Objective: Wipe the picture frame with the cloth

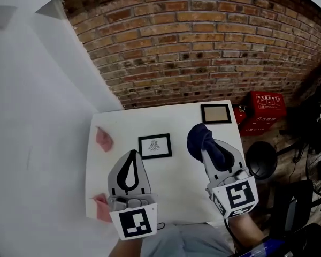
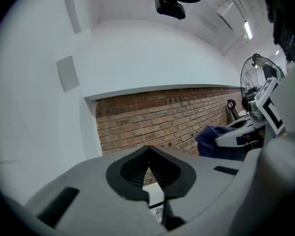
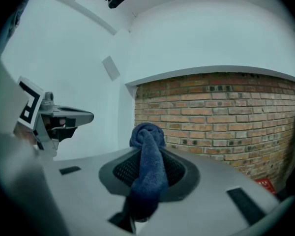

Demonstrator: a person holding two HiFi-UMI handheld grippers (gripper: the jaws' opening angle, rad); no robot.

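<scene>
Hovering just right of the picture frame (image 1: 155, 145), the right gripper (image 1: 207, 150) clamps its jaws on the blue cloth (image 1: 198, 137); the left gripper (image 1: 132, 155), jaws together and empty, points toward the frame.

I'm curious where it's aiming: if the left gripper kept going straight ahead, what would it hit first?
Probably the brick wall. The left gripper looks aimed roughly level, passing over the table, with the framed drawing lying below its line. Depth is hard to judge here.
</scene>
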